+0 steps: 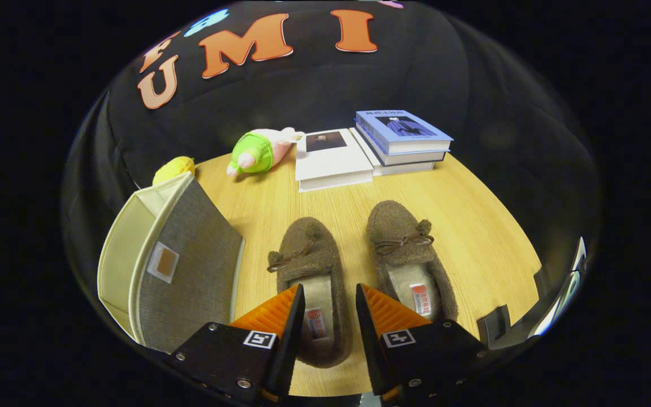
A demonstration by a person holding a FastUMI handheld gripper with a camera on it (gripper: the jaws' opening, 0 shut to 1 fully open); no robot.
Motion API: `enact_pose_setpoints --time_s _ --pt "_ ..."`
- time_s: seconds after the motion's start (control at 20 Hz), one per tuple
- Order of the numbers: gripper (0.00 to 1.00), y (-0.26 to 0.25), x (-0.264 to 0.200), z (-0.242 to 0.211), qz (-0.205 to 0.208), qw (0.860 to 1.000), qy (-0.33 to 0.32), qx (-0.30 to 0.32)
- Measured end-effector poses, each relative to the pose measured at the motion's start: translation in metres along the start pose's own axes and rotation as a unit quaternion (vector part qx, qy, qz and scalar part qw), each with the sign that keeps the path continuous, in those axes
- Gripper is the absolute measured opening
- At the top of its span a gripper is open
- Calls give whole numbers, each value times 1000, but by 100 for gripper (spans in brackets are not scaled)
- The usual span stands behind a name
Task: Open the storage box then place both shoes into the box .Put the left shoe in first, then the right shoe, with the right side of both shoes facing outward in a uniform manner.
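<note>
Two brown fuzzy slippers with small bows lie side by side on the wooden table, toes pointing away from me. My gripper hovers open over the heel end of the left shoe. Its fingers straddle that shoe's right wall, one above the lining and one in the gap between the shoes. The right shoe lies just beyond the right finger. The storage box stands left of the left shoe. It has a grey fabric face with a small tab and cream sides. Whether that face is open, I cannot tell.
Beyond the shoes lie a white book and a stack of books with a blue one on top. A green and pink plush toy lies to their left, and a yellow toy behind the box. A dark stand sits at the table's right edge.
</note>
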State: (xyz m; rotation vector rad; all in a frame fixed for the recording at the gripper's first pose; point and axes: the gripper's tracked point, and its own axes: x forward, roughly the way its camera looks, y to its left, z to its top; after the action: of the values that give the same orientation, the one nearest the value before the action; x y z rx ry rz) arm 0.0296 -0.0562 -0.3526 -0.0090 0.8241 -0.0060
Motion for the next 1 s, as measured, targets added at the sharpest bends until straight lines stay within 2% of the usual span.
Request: enact_pose_setpoints --time_s 0.35,0.45,0.5,0.6,0.7,0.8,1.0 --pt "36 -4 44 -21 3 999 53 14" --pt "28 -2 49 -23 8 998 60 22" --pt "16 -3 49 -21 6 998 60 28" --pt "4 -5 46 -17 9 997 57 55" --pt "2 -1 38 -8 21 995 44 89" --pt "2 -5 27 0 15 994 36 99" --pt "2 5 -3 31 37 990 5 133"
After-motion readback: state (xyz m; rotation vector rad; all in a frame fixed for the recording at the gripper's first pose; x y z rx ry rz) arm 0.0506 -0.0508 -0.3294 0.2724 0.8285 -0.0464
